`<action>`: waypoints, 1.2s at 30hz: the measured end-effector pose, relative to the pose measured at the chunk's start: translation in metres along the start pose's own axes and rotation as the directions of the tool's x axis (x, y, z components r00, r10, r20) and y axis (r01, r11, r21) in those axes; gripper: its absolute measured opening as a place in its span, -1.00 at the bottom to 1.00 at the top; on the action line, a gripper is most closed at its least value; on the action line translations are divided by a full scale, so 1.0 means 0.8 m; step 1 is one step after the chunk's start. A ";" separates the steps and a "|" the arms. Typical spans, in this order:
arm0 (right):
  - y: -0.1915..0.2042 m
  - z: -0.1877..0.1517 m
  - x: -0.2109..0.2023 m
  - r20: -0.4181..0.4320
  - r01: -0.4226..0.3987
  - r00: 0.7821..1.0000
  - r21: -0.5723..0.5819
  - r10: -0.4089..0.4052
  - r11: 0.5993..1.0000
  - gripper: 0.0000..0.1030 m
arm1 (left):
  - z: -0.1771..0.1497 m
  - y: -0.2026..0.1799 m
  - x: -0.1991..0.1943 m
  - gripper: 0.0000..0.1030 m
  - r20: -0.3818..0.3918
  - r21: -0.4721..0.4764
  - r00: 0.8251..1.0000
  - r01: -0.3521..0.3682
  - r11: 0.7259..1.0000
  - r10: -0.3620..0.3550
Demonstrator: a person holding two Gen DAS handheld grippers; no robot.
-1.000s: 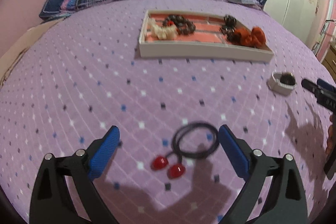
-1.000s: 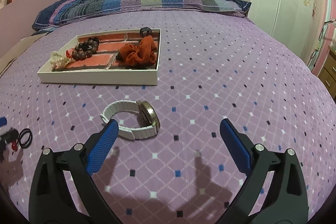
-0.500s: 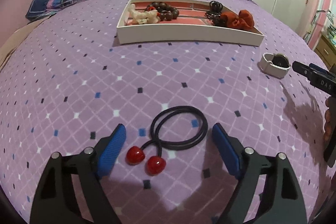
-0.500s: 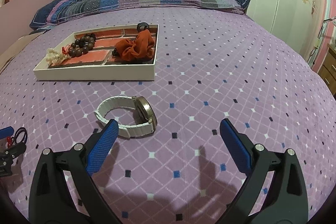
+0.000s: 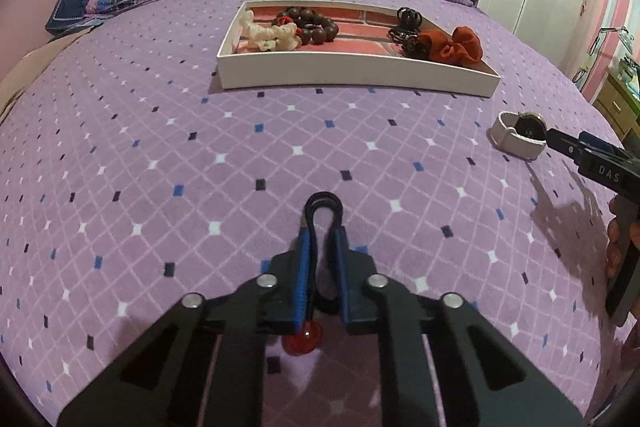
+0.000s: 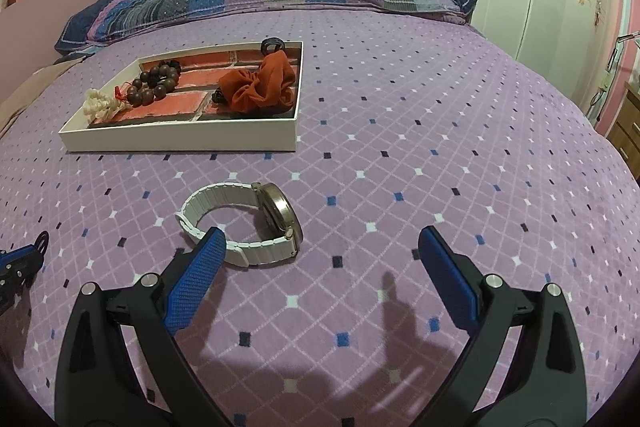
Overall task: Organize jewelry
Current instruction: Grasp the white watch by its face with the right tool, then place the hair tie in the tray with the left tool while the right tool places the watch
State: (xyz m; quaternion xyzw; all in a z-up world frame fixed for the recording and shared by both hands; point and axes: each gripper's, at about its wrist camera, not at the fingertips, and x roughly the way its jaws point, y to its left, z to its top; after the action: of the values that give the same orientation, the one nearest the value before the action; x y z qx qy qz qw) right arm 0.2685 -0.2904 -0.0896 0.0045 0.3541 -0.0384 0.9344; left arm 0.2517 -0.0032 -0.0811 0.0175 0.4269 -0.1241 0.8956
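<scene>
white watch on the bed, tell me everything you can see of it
The watch has a white link strap closed into a loop and a round metal case, gold-toned at the rim, with a dark face. It rests on its edge on the purple bedspread, case to the right in the right wrist view, out in front of the white tray and apart from it. Nothing grips it: the right gripper is open just short of it, its left blue finger overlapping the strap in view.
</scene>
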 end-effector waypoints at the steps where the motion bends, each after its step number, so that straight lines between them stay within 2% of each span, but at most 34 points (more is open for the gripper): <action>1: 0.001 0.000 0.001 0.000 0.000 1.000 -0.001 0.000 1.000 0.83 | 0.000 0.000 0.000 -0.83 0.000 -0.002 1.000 0.001 1.000 -0.001; 11: 0.005 0.003 0.005 -0.001 -0.010 1.000 -0.002 0.010 1.000 0.78 | 0.003 0.003 -0.002 -0.88 0.010 -0.013 1.000 0.008 1.000 -0.007; 14: 0.005 0.004 0.008 -0.009 -0.014 1.000 -0.003 0.014 1.000 0.70 | 0.003 0.003 -0.002 -0.88 0.011 -0.015 1.000 0.008 1.000 -0.008; 26: 0.011 0.015 0.032 -0.074 -0.059 0.995 0.011 0.059 0.998 0.11 | 0.008 0.004 0.001 -0.88 0.009 -0.016 1.000 0.012 1.000 -0.011; 30: 0.010 0.018 0.044 -0.106 -0.071 0.992 0.029 0.074 0.997 -0.22 | 0.011 0.004 0.002 -0.88 0.008 -0.016 1.000 0.012 1.000 -0.012; 32: 0.010 0.019 0.046 -0.111 -0.084 0.990 0.037 0.087 0.996 -0.31 | 0.014 0.005 0.004 -0.88 0.006 -0.020 1.000 0.015 1.000 -0.015; 34: 0.014 0.019 0.047 -0.109 -0.093 0.989 0.030 0.096 0.995 -0.52 | 0.017 0.005 0.006 -0.88 0.007 -0.022 1.000 0.015 1.000 -0.015; 36: 0.018 0.019 0.044 -0.099 -0.084 0.991 0.016 0.085 0.996 -0.53 | 0.018 0.006 0.006 -0.88 0.008 -0.022 1.000 0.015 1.000 -0.014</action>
State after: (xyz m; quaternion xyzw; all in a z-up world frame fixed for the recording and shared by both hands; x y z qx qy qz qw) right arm 0.3060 -0.2788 -0.1021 0.0270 0.3994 -0.0007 0.9164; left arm 0.2668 -0.0019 -0.0758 0.0042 0.4247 -0.1260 0.8965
